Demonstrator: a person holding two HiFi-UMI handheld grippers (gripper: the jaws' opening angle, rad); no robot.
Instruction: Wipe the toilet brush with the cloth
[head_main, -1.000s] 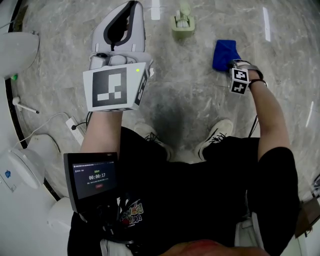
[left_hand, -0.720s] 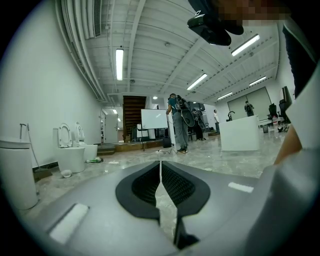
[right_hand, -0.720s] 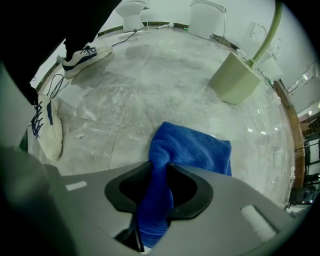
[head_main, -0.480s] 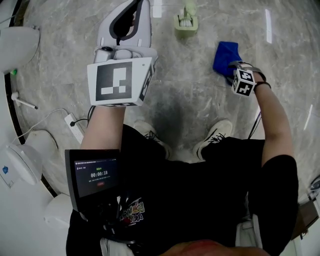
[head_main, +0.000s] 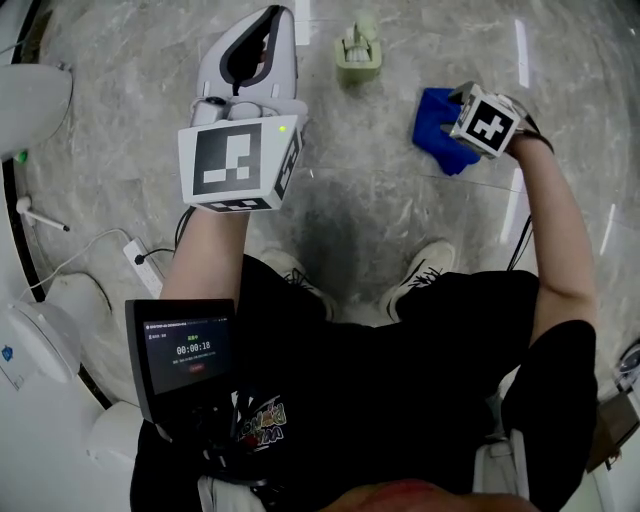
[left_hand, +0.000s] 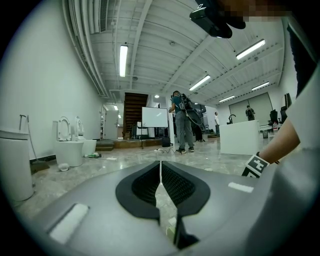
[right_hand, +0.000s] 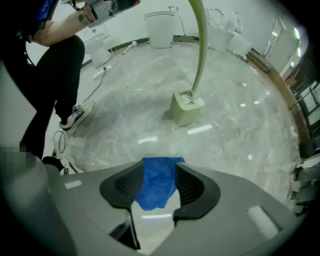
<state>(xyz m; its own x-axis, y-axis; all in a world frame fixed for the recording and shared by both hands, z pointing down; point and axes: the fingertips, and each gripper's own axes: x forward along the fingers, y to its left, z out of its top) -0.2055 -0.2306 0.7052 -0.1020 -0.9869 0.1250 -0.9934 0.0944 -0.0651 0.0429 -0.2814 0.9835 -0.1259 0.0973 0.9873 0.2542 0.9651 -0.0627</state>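
**Head view.** The floor (head_main: 380, 215) is glossy grey stone tile with marble veining. At the top of it, the pale green plastic toilet brush (head_main: 358, 50) stands upright in its square holder. To its right and apart from it, the crumpled blue cloth (head_main: 432, 135) lies on the tiles. The right gripper (head_main: 485, 125) hangs over the cloth's right edge and points down, with its marker cube uppermost. The left gripper (head_main: 272, 20) is held out level over the floor, left of the brush. White ceramic toilets (head_main: 30, 100) line the left edge, and a white power strip (head_main: 140, 262) with its cable lies on the floor beside them.

**Left gripper view.** The left gripper's (left_hand: 160, 167) jaws are pressed together at the tips, with nothing between them. Beyond them is a long hall with the same polished floor (left_hand: 125, 167). White display toilets (left_hand: 67, 150) stand along the left wall and strip lights (left_hand: 123, 60) hang from a ribbed ceiling. Further back are a whiteboard (left_hand: 155, 117), a white counter (left_hand: 240, 136) and a standing person (left_hand: 180, 122).

**Right gripper view.** The right gripper's (right_hand: 160, 165) jaws have just been opening and now stand spread. The cloth (right_hand: 157, 182) shows in the gap between them, lying on the floor below, and the pads do not appear to press on it. Further out on the veined tiles (right_hand: 135, 107), the toilet brush (right_hand: 186, 107) sits in its holder with its curved handle rising out of the top of the picture. More white toilets (right_hand: 160, 30) stand along the far wall, and the person's leg and sneaker (right_hand: 75, 117) are at the left.
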